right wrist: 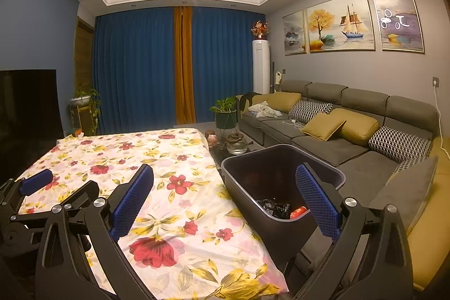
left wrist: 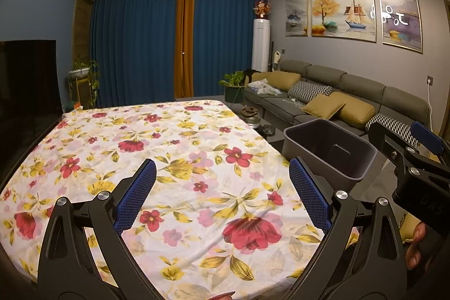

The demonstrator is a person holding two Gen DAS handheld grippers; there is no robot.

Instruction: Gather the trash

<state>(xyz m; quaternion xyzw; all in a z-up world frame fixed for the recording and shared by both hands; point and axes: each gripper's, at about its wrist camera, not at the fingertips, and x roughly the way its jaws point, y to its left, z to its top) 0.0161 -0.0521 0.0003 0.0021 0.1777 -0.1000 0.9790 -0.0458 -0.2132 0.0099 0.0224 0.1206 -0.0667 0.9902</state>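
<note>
- Left wrist view: we see the left gripper (left wrist: 222,198) wide open and empty above the floral tablecloth (left wrist: 180,148).
- Right wrist view: the right gripper (right wrist: 225,207) is likewise spread and empty, straddling the near rim of the bin (right wrist: 242,182).
- Trash, a black bag (right wrist: 277,208) and a red scrap (right wrist: 298,212), lies inside the bin.
- Risk, in our judgement: a lowered right finger could catch the rim and tip the bin off the table's edge.
- Beyond stands the sofa (right wrist: 337,137).
</note>
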